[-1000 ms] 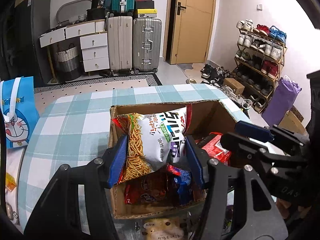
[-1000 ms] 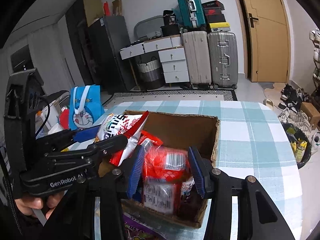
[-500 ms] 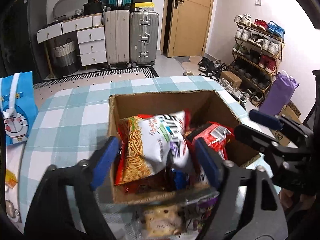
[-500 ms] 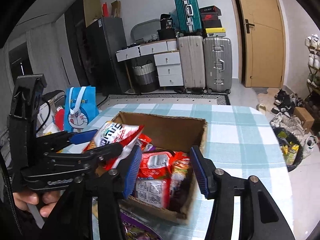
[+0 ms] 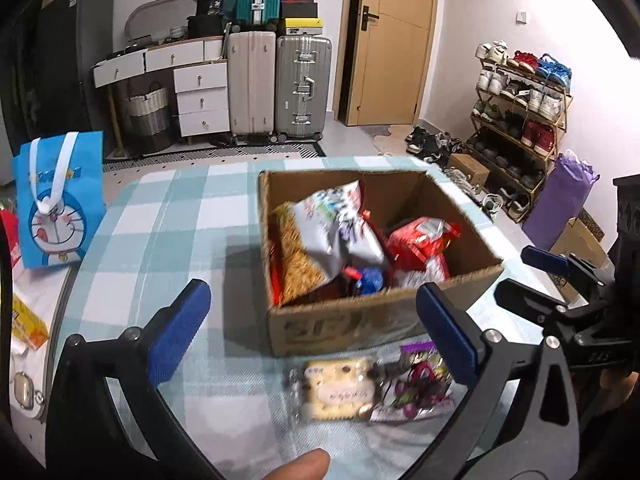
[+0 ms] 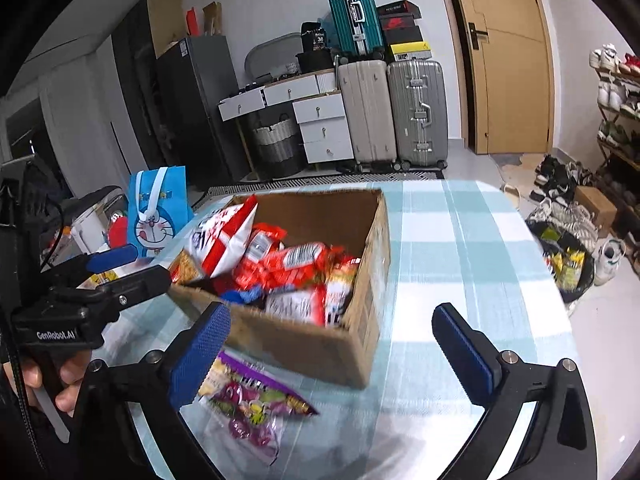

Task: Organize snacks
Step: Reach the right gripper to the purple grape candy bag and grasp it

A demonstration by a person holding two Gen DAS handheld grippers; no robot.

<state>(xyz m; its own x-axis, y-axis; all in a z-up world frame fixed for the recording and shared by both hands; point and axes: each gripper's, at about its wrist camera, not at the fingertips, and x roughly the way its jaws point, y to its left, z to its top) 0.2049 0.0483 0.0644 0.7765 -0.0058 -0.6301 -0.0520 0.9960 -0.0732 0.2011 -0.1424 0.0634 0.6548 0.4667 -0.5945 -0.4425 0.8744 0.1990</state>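
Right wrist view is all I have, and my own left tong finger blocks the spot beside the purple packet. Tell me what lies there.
Observer: A pale biscuit packet lies flat on the checked tablecloth. It touches the purple packet on its left side, and both are just in front of the cardboard box.
Operator: Now report the left tongs head-on.
Observer: The left tongs are spread wide open with nothing held between them. Both loose packets show in the gap between the fingers, on the near side of the box.
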